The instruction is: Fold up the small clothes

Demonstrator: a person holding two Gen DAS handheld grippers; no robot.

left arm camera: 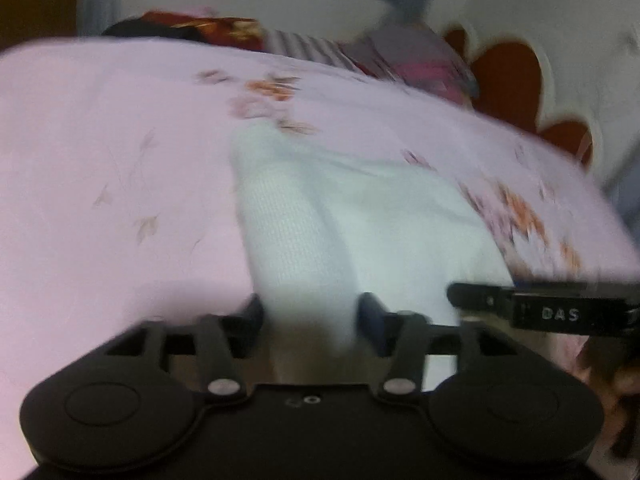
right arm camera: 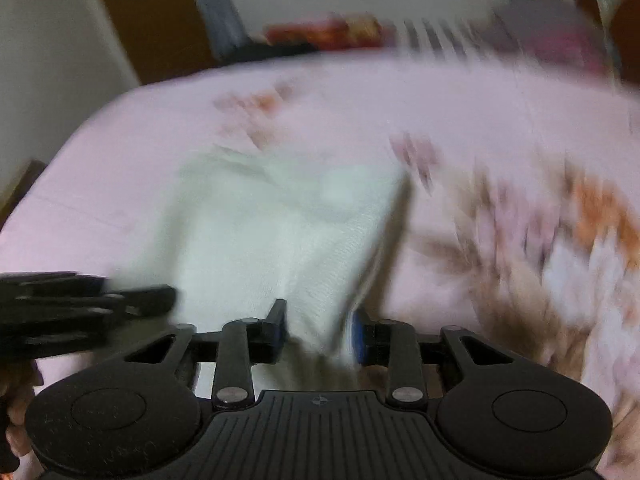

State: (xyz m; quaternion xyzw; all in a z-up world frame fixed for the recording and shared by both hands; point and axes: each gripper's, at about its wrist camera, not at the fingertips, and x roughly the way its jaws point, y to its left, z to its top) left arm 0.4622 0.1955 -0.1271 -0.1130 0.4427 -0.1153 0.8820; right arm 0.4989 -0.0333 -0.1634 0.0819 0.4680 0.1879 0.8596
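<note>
A small white knit garment [left arm camera: 360, 216] lies on a pink floral bedsheet [left arm camera: 100, 152]. My left gripper [left arm camera: 310, 314] has its jaws around a raised fold at the garment's near left edge. My right gripper [right arm camera: 318, 326] holds the garment's [right arm camera: 256, 232] near right corner between its jaws, and the cloth rises from the sheet [right arm camera: 460, 128] there. Each gripper shows at the edge of the other's view: the right one [left arm camera: 536, 310] in the left wrist view, the left one [right arm camera: 80, 308] in the right wrist view. Both views are blurred by motion.
A pile of folded clothes [left arm camera: 360, 52], red, striped and pink, lies at the far edge of the bed. A white headboard with red flower shapes [left arm camera: 516, 76] stands at the right. A wall and a brown door [right arm camera: 152, 16] are at the far left.
</note>
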